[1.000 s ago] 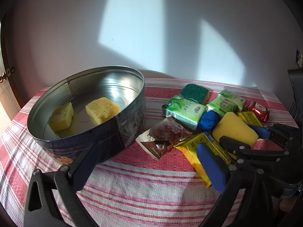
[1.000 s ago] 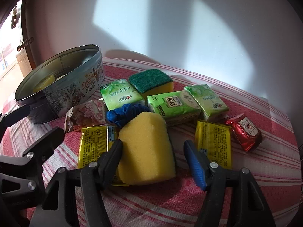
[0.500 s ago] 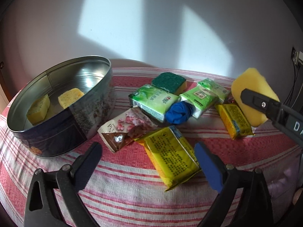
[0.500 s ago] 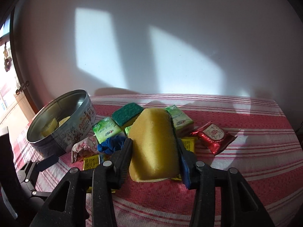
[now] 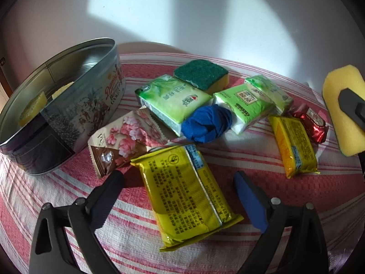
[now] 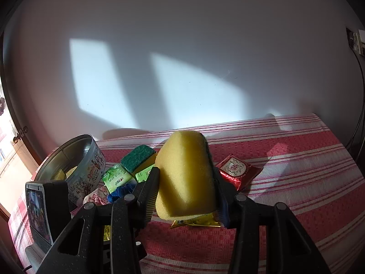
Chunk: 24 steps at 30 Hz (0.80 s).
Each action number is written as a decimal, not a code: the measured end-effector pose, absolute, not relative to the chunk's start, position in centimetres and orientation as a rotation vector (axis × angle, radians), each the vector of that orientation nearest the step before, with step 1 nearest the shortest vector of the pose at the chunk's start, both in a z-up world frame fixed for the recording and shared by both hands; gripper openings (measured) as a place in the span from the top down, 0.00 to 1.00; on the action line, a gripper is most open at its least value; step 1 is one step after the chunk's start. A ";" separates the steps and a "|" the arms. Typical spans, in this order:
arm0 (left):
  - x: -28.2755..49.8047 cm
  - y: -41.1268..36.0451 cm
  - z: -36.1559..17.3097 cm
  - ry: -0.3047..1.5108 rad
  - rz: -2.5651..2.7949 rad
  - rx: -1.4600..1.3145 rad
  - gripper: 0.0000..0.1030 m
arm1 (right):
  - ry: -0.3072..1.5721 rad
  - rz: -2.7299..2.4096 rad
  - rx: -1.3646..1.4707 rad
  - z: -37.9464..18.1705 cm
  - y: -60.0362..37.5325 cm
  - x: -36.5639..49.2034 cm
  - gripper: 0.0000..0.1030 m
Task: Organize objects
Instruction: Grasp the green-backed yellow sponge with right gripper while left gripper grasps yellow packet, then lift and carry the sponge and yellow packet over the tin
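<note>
The right tool point(image 6: 186, 182) was clamped on a yellow sponge point(image 6: 186, 173), held clear above the striped table point(image 6: 296, 171) and seen at three o'clock in the left wrist view. The left tool point(image 5: 179, 182) was spread wide, its jaws having just narrowed slightly, straddling a yellow packet point(image 5: 184, 194) on the cloth without pressing it. The open cookie tin point(image 5: 68, 105), at ten o'clock of that packet, held two sponge pieces point(image 5: 34, 107).

Both grippers are black speckled plastic clamps with round silver rivets at the finger pivots: the left gripper point(image 5: 179, 190) shows a blue pad at 4 o'clock, the right gripper point(image 6: 187, 189) ribbed inner faces.
</note>
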<state>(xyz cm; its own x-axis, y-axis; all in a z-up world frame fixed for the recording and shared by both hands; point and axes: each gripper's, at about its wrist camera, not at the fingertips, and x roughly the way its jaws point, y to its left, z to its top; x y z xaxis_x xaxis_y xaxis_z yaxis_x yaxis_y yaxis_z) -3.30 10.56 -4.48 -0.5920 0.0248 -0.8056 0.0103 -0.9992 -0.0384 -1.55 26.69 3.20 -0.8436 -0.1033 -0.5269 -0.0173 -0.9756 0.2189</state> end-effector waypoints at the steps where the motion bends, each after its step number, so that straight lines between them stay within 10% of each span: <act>1: -3.2 10.5 -4.4 -0.066 2.792 -1.411 0.06 | -0.334 -2.955 0.861 3.2 26.5 -1.7 0.54; 8: -2.5 10.0 -3.7 -0.079 2.767 -1.333 0.45 | -0.342 -2.955 0.863 2.9 26.3 -1.5 0.54; 24: 0.2 9.0 -0.8 -0.017 2.794 -1.065 0.48 | -0.267 -3.086 0.732 2.8 26.6 -1.0 0.54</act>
